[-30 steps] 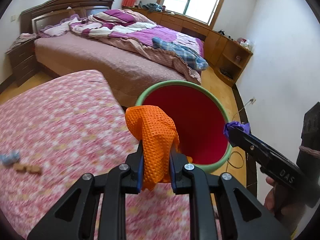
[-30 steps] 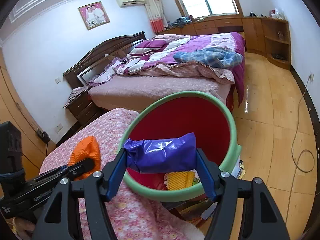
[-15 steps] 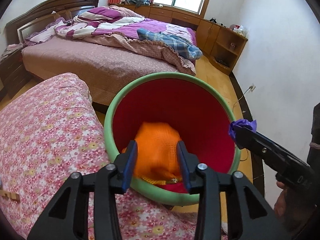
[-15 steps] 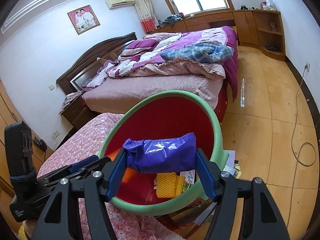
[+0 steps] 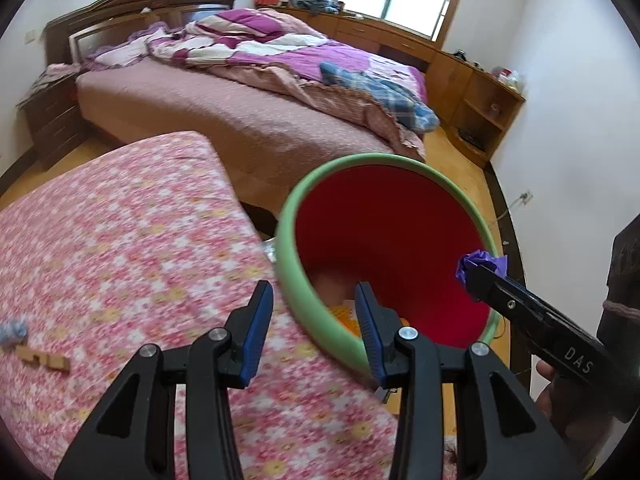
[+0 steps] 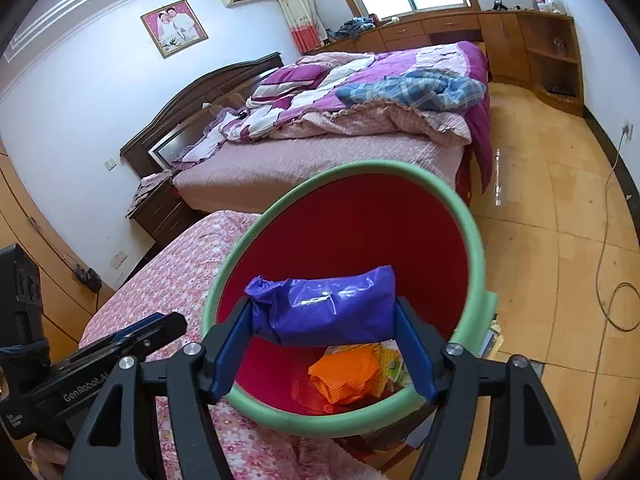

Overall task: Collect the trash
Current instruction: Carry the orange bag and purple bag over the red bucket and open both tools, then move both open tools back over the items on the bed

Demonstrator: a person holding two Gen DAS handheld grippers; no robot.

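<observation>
Squarely between right fingers (pinched): purple wrapper

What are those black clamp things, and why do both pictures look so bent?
No robot here: a person holds a hand tool with two fingers in each hand. Each tool carries a wide-angle camera looking along its fingers, hence the bending. One picture comes from the left gripper, open and empty over the flowered cloth. The other comes from the right gripper, which pinches a purple wrapper above the red bin. Inside the bin lies an orange net. Small scraps sit on the cloth.
</observation>
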